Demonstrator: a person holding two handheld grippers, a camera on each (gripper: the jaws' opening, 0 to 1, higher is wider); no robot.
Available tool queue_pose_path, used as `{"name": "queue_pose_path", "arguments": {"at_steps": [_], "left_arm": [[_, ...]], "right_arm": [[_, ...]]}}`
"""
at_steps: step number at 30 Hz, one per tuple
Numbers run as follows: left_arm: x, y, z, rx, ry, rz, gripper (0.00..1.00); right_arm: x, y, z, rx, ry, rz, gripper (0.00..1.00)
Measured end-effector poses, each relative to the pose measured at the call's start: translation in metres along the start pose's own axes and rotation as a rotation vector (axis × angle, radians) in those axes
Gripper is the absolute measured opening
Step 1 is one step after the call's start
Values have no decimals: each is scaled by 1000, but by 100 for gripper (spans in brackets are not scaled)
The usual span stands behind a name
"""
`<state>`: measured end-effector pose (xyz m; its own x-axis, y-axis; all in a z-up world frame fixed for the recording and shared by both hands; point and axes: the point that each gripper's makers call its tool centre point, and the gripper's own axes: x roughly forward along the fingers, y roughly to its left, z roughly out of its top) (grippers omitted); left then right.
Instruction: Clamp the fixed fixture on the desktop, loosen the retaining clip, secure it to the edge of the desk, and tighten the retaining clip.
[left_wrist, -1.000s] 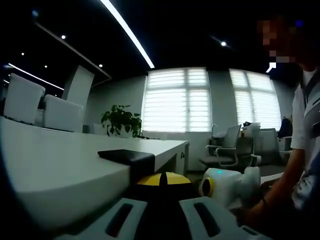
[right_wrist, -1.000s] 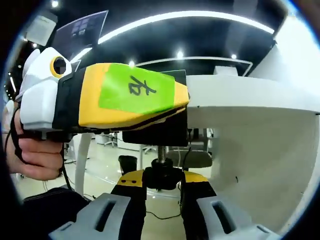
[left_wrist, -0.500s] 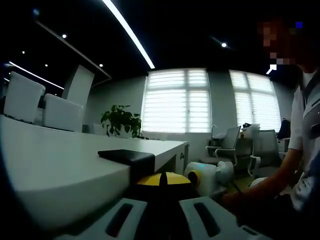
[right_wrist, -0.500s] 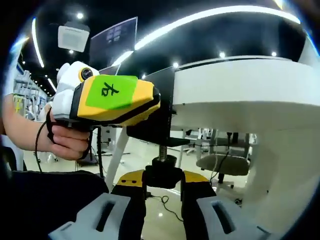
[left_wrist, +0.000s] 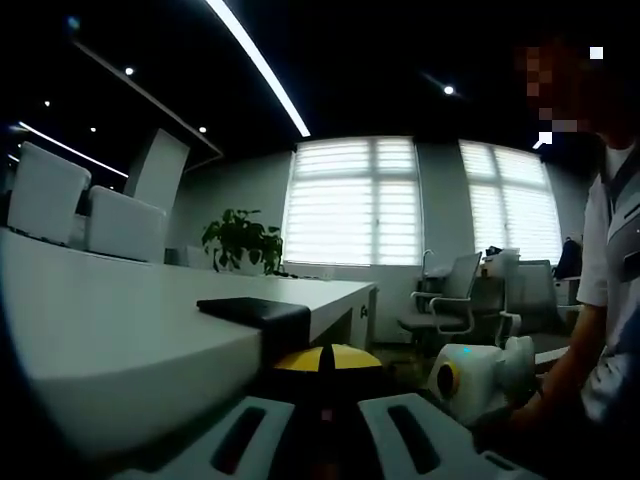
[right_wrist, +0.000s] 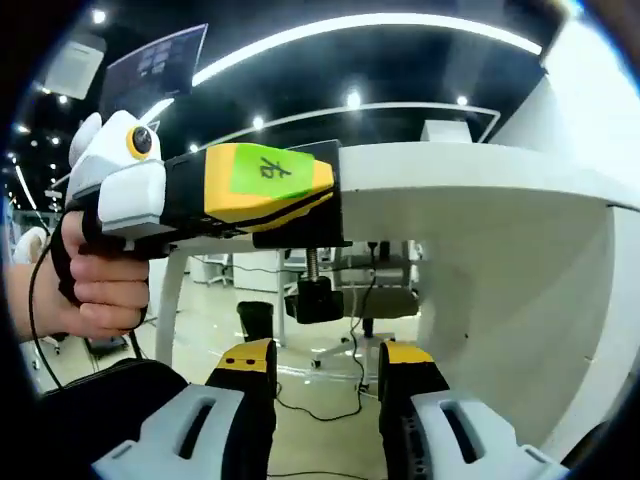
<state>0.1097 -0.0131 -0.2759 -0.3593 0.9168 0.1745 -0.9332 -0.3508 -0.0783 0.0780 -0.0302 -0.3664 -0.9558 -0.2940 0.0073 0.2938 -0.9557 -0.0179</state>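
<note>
The black clamp fixture (left_wrist: 255, 312) sits over the edge of the white desk (left_wrist: 120, 340). My left gripper (left_wrist: 325, 360) is shut on it, yellow tips together just below its top plate. In the right gripper view the left gripper (right_wrist: 335, 205), yellow with a green label, holds the fixture (right_wrist: 300, 238) against the desk edge (right_wrist: 470, 190), with a hand on its white grip. The screw and its black knob (right_wrist: 318, 298) hang under the desk. My right gripper (right_wrist: 325, 365) is open, with the knob a little ahead of its jaws and untouched. The right gripper's white body (left_wrist: 478, 378) shows low on the right.
A person (left_wrist: 612, 250) stands at the right of the left gripper view. Office chairs (left_wrist: 450, 295), a potted plant (left_wrist: 240, 240) and blinded windows lie beyond the desk. White chair backs (left_wrist: 45, 195) line the far side. Under the desk are a desk leg (right_wrist: 165, 300) and a chair (right_wrist: 385, 300).
My right gripper was shut on the screw knob; it has opened and pulled back from it. The left gripper stays on the fixture.
</note>
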Motion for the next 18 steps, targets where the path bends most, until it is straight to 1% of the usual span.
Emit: {"name": "queue_pose_path", "arguments": {"at_steps": [2, 5, 6, 8, 11, 13, 14, 15, 16, 18], "left_arm": [[0, 0, 0, 4, 1, 2, 1], [-1, -1, 0, 3, 3, 2, 1], [-1, -1, 0, 4, 5, 3, 1], [-1, -1, 0, 4, 4, 4, 1], [-1, -2, 2, 3, -1, 4, 1], [-1, -2, 2, 6, 0, 4, 1], [-2, -2, 2, 7, -1, 3, 1], [-2, -2, 2, 5, -1, 2, 1], [-2, -3, 3, 7, -2, 1, 1], [-2, -3, 4, 2, -5, -3, 1]], "right_arm": [[1, 4, 4, 8, 7, -12, 38], [6, 14, 16, -34, -16, -12, 38], [8, 15, 19, -52, -23, -18, 38], [14, 14, 23, -58, -34, -29, 38], [28, 9, 24, -36, -33, -37, 37], [31, 5, 23, -36, -33, -39, 30], [32, 0, 24, -37, -40, -47, 25], [33, -2, 23, -24, -38, -31, 25], [34, 1, 23, 0, -41, -7, 25], [33, 0, 23, -1, -49, 10, 25]]}}
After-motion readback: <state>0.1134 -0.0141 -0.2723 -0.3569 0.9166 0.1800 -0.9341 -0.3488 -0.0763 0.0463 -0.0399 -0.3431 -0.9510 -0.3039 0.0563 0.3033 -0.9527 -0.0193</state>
